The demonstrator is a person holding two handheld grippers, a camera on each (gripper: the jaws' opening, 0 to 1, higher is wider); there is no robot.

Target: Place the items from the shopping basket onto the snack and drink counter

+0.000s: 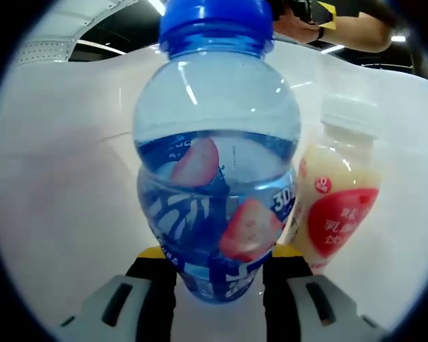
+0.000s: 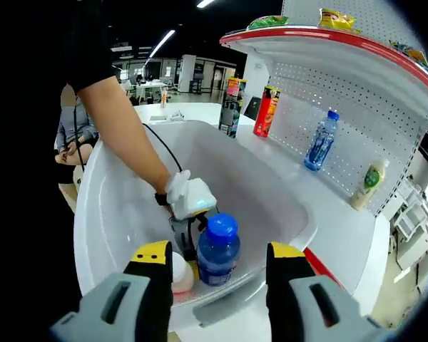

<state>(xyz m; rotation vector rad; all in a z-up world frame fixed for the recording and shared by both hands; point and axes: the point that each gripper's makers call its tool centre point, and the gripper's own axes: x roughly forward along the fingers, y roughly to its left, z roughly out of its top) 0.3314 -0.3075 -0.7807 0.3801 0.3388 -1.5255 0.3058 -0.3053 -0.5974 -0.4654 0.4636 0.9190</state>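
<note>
Open office hall behind, dark ceiling with strip lights, a seated person far back at left in the right gripper view. White bench running along a white pegboard shelf unit with a red-edged top shelf; on the bench, against the pegboard, a tall red can, a clear blue-capped drink bottle and a pale cream bottle with a green label, well apart from one another. Beside the bench edge, a large white plastic shopping basket. Inside it, a clear water bottle with blue cap and strawberry-printed blue label, upright, gripped low between the jaws of the left hand-held gripper, clenched on either side of the label. Just beside it, a small cream-coloured yoghurt drink bottle with white cap and red label, standing on the basket floor. White-gloved hand on the left hand-held gripper, bare forearm reaching down into the basket. Right hand-held gripper above the basket rim, jaws spread wide with nothing between them, released.
</note>
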